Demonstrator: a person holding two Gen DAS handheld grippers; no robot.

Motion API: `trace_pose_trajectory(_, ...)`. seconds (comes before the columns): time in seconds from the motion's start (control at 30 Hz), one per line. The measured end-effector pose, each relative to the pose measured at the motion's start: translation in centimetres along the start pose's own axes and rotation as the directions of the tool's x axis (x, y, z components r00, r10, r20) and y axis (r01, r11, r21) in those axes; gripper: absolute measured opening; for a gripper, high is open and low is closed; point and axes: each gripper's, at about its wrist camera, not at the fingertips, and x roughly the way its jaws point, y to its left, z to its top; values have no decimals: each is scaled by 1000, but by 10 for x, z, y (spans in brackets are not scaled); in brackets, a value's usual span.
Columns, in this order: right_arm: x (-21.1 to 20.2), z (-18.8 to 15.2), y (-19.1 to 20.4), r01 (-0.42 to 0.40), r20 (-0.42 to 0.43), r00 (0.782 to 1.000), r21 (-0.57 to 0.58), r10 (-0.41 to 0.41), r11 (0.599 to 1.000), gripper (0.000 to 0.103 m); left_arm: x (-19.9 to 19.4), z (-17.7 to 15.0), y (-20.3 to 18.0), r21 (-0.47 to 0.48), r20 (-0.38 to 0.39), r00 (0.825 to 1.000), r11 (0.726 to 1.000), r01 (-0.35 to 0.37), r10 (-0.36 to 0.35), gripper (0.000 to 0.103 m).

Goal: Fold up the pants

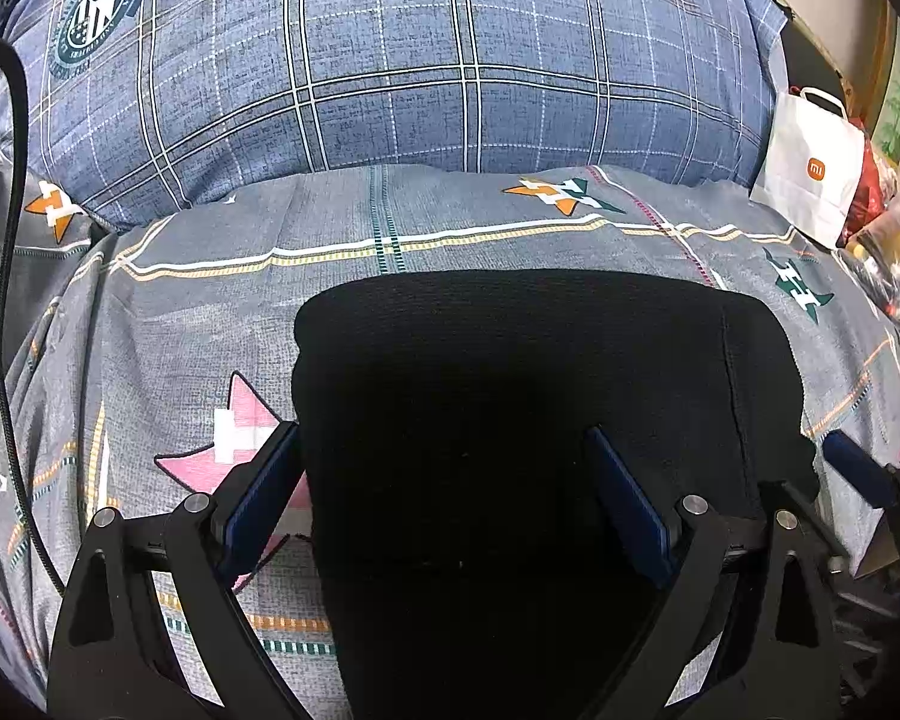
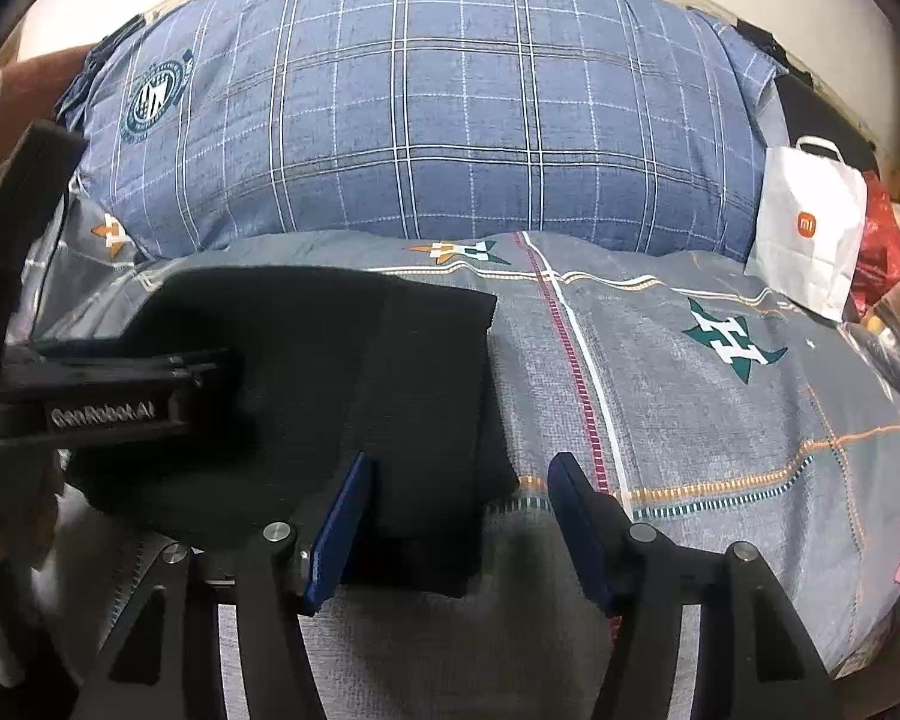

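The black pants [image 1: 510,396] lie folded into a compact block on the grey patterned bedsheet [image 1: 450,222], straight ahead of both grippers. The left gripper [image 1: 444,498] stands wide open over the pants, the dark cloth lying between its blue pads without being pinched. The right gripper [image 2: 459,516] is also open, its jaws straddling the right edge of the pants [image 2: 354,372]. Beyond them rests a blue plaid pillow [image 2: 426,108], and to the far right a white paper bag [image 2: 810,240].
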Motion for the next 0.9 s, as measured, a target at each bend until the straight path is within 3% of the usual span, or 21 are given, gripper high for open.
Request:
trace_pose_trajectory(0.13,-18,9,-9,-89,48,995,59,86,994,59,1,1,1,-4,0,1000,1000,4,-4,94)
trace_pose_trajectory(0.33,-52,30,-24,-226,140,969,165,204,960,60,2,1,0,-6,2,1000,1000,-2,2,94)
trace_pose_trajectory(0.53,-70,39,-21,-176,159,976,170,150,969,60,2,0,0,-7,2,1000,1000,-5,5,94)
trace_pose_trajectory(0.67,-76,39,-30,-228,192,964,228,186,947,60,2,0,0,-9,1,1000,1000,-5,5,94)
trace_pose_trajectory(0.9,-76,40,-40,-231,195,963,258,183,938,60,2,-1,1,-9,1,1000,1000,-4,4,94)
